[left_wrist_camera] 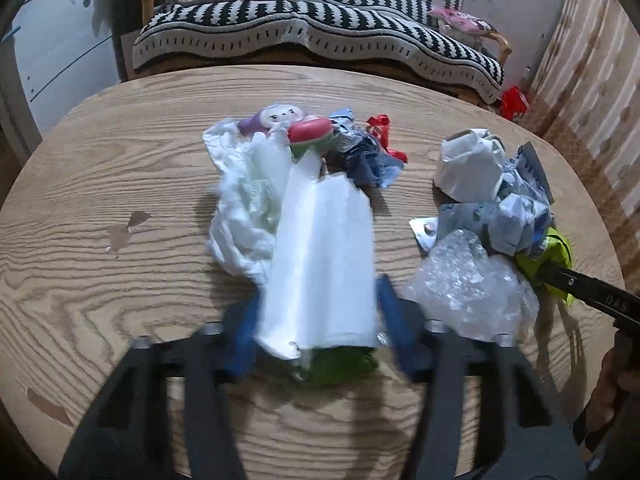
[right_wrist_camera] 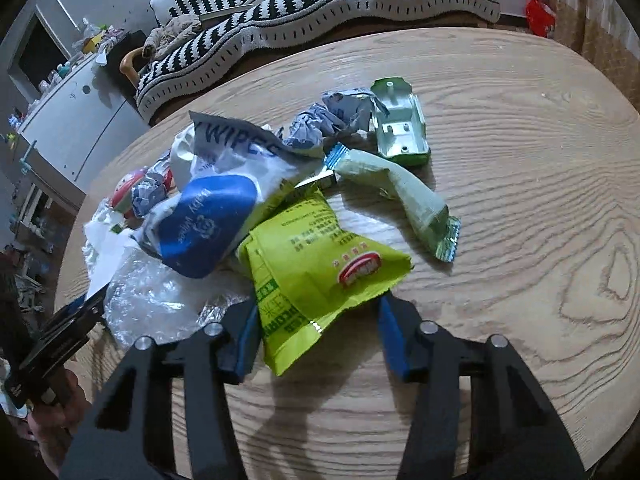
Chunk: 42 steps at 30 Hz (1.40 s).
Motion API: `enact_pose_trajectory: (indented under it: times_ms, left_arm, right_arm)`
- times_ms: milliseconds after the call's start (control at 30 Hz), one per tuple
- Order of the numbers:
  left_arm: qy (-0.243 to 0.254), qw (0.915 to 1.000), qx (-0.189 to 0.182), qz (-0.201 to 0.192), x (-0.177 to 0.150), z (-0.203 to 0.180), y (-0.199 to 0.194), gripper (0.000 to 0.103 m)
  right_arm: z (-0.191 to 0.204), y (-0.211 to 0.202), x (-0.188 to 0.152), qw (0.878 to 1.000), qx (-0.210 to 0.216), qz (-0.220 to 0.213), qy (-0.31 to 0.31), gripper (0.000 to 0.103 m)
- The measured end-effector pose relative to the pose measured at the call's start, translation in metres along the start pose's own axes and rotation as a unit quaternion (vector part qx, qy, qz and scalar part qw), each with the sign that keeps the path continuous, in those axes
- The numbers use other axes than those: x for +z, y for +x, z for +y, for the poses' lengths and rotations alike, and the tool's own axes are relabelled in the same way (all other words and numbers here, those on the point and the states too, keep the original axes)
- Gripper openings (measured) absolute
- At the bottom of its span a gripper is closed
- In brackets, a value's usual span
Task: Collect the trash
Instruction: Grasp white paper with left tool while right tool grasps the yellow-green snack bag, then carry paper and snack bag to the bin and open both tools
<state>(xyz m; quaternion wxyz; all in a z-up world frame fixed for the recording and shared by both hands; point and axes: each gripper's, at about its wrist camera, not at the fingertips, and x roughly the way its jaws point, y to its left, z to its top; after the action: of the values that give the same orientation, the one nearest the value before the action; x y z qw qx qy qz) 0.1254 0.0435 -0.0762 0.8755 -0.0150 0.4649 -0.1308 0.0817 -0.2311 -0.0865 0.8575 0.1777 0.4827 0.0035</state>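
Centrally on our wooden desk [left_wrist_camera: 100, 184], our left claw [left_wrist_camera: 316, 320] stands wide around a white plastic bag [left_wrist_camera: 320, 256]. Our right claw [right_wrist_camera: 316, 332], also wide, straddles a lime snack packet [right_wrist_camera: 316, 264]; more trash lies at twelve o'clock

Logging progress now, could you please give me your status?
Left gripper open around white bag. Right gripper open around green snack packet. Trash still on table.
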Motion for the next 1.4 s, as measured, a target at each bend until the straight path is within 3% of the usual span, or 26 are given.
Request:
enact_pose_trajectory:
  times_ms: [133, 467, 600, 867, 1133, 1400]
  left_arm:
    - [0.007, 0.9999, -0.002, -0.013, -0.001, -0.003, -0.018, 0.031]
    - [0.016, 0.9983, -0.003, -0.056, 0.002, -0.025, -0.063, 0.028]
    - [0.038, 0.9974, -0.006, -0.061, 0.005, -0.053, -0.067, 0.028]
    - [0.092, 0.9918, -0.067, -0.06, 0.001, -0.152, -0.065, 0.028]
    - [0.179, 0.9727, -0.141, -0.044, -0.033, -0.29, -0.057, 0.028]
    - [0.27, 0.9352, -0.229, -0.012, -0.096, -0.436, -0.053, 0.028]
  right_arm:
    - [0.0, -0.019, -0.001, 1.0, -0.01, -0.021, -0.014, 0.03]
    - [-0.013, -0.08, -0.013, 0.996, -0.024, -0.071, -0.038, 0.029]
    - [-0.034, -0.103, -0.02, 0.995, -0.039, -0.083, -0.03, 0.029]
    - [-0.109, -0.163, -0.045, 0.991, -0.082, -0.108, 0.006, 0.029]
    - [-0.218, -0.23, -0.085, 0.979, -0.138, -0.13, 0.074, 0.029]
    - [-0.338, -0.289, -0.158, 0.957, -0.193, -0.145, 0.162, 0.029]
